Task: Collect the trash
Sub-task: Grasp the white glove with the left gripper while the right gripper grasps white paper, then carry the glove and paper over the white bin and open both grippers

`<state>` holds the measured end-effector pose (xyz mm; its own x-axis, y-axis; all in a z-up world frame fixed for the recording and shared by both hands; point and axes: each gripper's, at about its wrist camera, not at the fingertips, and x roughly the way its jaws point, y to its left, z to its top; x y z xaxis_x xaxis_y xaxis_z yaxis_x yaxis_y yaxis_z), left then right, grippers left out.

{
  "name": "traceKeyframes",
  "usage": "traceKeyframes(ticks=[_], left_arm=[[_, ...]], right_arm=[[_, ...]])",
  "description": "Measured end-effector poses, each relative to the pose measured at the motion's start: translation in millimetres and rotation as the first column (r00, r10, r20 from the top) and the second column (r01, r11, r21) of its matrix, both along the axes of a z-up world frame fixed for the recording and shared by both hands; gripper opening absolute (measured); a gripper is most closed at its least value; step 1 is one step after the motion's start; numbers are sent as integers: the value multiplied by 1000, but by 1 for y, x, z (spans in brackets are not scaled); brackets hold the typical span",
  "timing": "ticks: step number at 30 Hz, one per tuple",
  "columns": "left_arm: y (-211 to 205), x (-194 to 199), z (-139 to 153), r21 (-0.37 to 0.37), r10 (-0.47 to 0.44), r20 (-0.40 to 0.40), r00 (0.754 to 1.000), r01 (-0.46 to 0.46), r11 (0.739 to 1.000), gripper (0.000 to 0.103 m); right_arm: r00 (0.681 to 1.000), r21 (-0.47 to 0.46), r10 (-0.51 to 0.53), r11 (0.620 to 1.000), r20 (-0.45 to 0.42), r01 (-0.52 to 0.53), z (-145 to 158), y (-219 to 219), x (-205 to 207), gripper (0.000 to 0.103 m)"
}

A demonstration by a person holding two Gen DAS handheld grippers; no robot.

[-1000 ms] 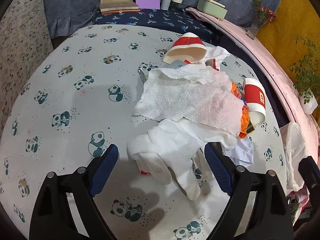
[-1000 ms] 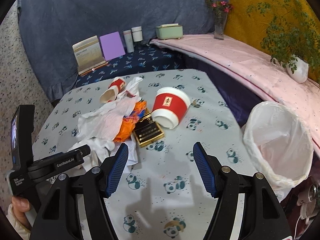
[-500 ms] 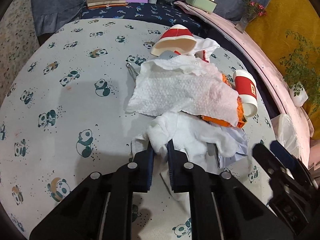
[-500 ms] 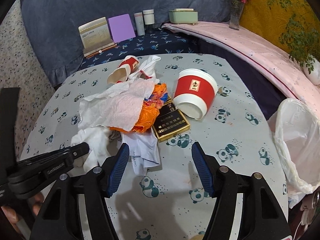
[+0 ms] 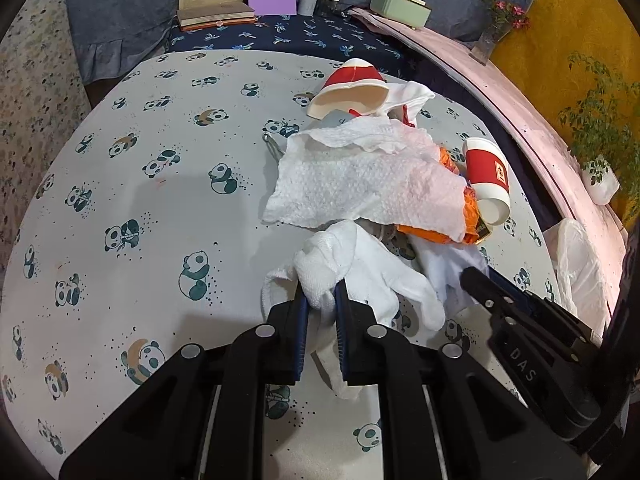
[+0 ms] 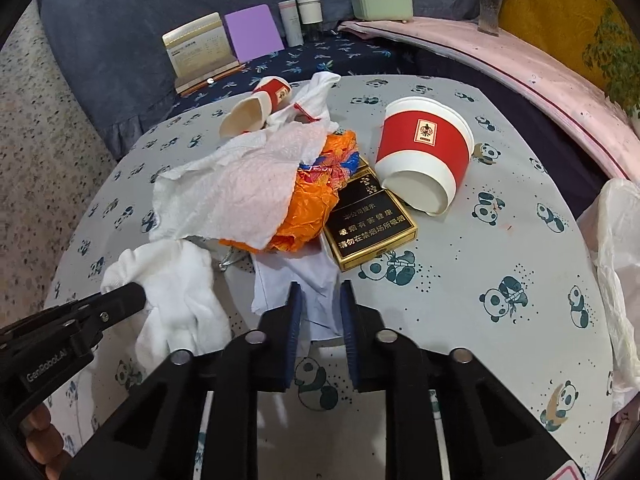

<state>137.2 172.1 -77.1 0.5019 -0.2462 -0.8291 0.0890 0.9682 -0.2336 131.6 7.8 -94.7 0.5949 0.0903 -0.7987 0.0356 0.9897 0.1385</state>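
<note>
A trash pile lies on the panda-print table [image 5: 120, 184]. My left gripper [image 5: 322, 286] is shut on a white cloth glove [image 5: 360, 264], which also shows in the right wrist view [image 6: 180, 280]. My right gripper [image 6: 320, 294] is shut on a pale crumpled paper [image 6: 296, 280] at the pile's near edge. Behind lie a white paper towel [image 6: 236, 192], an orange wrapper [image 6: 312, 208], a black-and-gold cigarette box [image 6: 368, 220], a big red paper cup [image 6: 424, 152] on its side and a squashed red cup [image 6: 256, 108].
A white plastic trash bag [image 6: 616, 248] hangs open at the table's right edge. Books, a purple card, bottles and a green box [image 6: 382, 4] stand on the back shelf. A pink-covered ledge [image 6: 520, 68] with plants runs along the right.
My left gripper closed on the white glove and holds it. My right gripper moved in toward the pile and closed on the pale paper.
</note>
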Motion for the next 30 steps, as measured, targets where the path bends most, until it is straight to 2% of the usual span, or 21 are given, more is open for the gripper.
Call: traceKeyframes(ticks=[9, 18, 30], left_arm=[[-26, -19, 22, 3, -49, 37, 998, 49, 999, 12], [-60, -41, 49, 3, -116, 90, 989, 117, 993, 12], [-141, -58, 81, 20, -270, 162, 949, 270, 963, 12]], right_arm=[[996, 30, -10, 1000, 85, 7, 37, -16, -40, 9], [979, 59, -62, 997, 196, 51, 80, -46, -78, 9], [937, 67, -192, 981, 292, 180, 112, -109, -116, 9]])
